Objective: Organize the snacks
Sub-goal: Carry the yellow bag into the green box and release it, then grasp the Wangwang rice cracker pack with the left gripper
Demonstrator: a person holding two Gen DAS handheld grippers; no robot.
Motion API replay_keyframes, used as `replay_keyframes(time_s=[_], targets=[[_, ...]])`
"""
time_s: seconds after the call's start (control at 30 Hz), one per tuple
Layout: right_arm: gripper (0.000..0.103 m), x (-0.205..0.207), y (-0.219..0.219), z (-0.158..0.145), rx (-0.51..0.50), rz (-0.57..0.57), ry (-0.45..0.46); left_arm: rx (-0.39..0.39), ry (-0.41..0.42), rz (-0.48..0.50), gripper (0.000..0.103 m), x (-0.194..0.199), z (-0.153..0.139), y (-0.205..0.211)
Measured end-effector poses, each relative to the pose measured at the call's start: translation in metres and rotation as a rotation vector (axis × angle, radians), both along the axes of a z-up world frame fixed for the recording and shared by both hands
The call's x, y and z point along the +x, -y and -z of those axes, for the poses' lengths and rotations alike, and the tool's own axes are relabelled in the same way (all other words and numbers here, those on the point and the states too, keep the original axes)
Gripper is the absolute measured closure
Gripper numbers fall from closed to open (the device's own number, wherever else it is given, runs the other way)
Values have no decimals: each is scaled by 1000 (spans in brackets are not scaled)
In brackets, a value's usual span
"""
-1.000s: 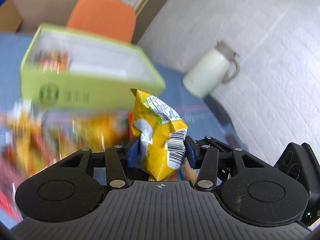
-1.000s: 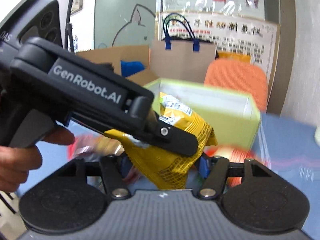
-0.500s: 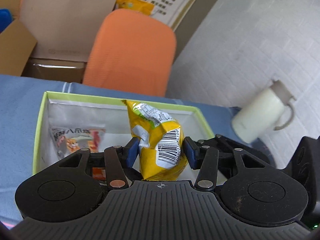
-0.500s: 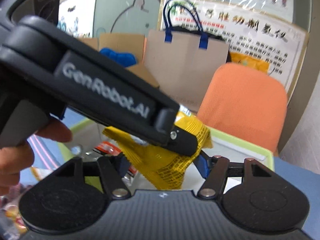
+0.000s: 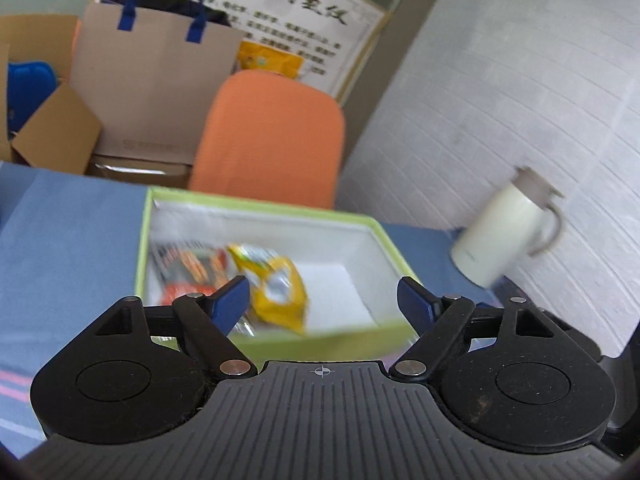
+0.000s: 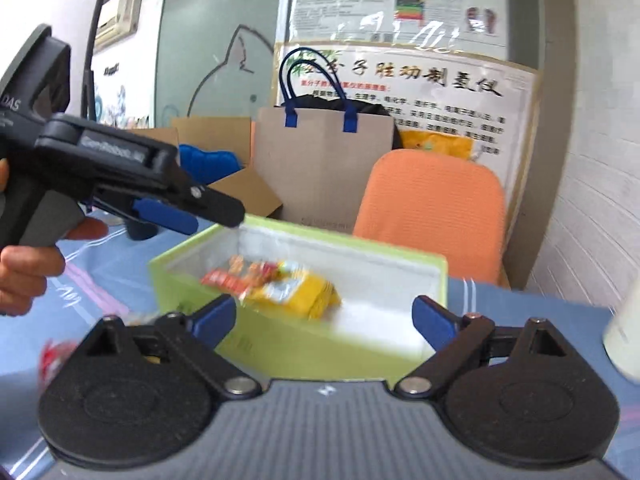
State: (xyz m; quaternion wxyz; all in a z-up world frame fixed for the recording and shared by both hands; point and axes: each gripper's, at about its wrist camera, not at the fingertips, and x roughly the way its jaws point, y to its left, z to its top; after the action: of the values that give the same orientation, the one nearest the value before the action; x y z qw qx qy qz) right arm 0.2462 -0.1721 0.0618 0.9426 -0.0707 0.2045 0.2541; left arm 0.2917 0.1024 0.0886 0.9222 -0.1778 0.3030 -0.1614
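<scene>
The left gripper [image 5: 324,294] has its blue-padded fingers spread wide and holds nothing; the right gripper [image 6: 324,318] is likewise wide apart and empty. Past both lies the lime-green, white-lined cardboard box [image 5: 362,220] on the blue tablecloth [image 5: 68,236]; inside it rests the crinkled yellow foil snack packet [image 5: 276,288], touching a blurred red-and-orange packet [image 5: 188,268] beside it. A cream jug [image 5: 504,232] stands well apart from the box; an orange chair [image 5: 272,136] sits behind it.
</scene>
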Motion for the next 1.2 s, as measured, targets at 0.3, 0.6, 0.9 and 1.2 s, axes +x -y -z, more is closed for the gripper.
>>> replay_keyframes(time_s=[0.3, 0.6, 0.9, 1.2], targets=[[10, -138, 45, 66, 56, 174, -197, -79, -159, 203, 35, -109, 70, 68], [10, -158, 26, 92, 90, 133, -245, -125, -263, 139, 36, -133, 95, 66], [10, -145, 7, 87, 37, 101, -214, -106, -269, 125, 36, -126, 89, 56], [9, -144, 7, 94, 2, 126, -213, -99, -371, 190, 38, -93, 102, 104]])
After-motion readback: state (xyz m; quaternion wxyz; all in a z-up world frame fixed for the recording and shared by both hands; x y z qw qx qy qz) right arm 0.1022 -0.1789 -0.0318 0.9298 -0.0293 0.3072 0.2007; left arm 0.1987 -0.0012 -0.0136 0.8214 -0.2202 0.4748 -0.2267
